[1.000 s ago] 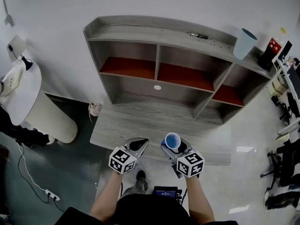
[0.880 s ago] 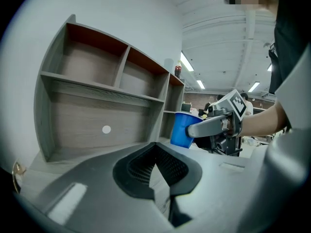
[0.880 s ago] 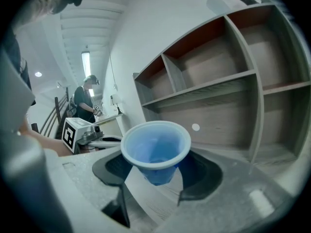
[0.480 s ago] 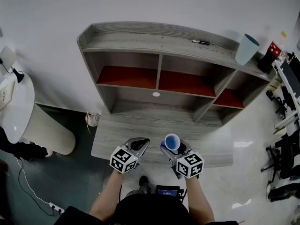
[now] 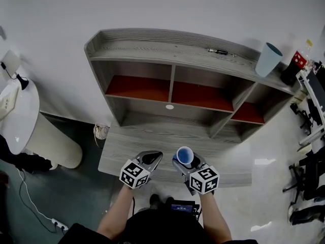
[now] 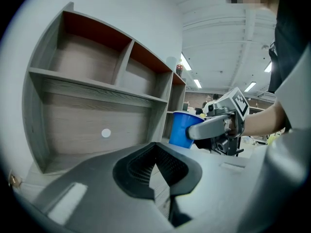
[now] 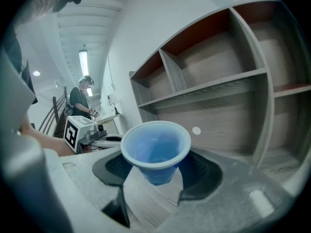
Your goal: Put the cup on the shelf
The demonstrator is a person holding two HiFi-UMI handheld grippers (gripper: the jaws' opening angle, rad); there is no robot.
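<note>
A blue plastic cup (image 5: 185, 154) stands upright between the jaws of my right gripper (image 5: 187, 163), which is shut on its lower wall. In the right gripper view the cup (image 7: 155, 149) is empty, and the right gripper (image 7: 156, 174) faces the grey wooden shelf unit (image 7: 218, 89). My left gripper (image 5: 153, 157) hovers just left of it over the desk board's front edge, jaws shut on nothing. From the left gripper (image 6: 156, 147) the cup (image 6: 181, 128) shows to the right. The shelf unit (image 5: 152, 47) has red-backed compartments.
On the shelf's top board stand a pale blue cup (image 5: 267, 59) and a dark bottle (image 5: 293, 64) at the right end, with a small black pen-like item (image 5: 217, 51). A white round table (image 5: 23, 118) is at left. Cables (image 5: 35, 197) lie on the floor. Office chairs (image 5: 307, 177) crowd the right.
Both grippers have shifted slightly along the desk's front edge, side by side. The cup stays in the right gripper. The head view has swung a little relative to the shelf.
</note>
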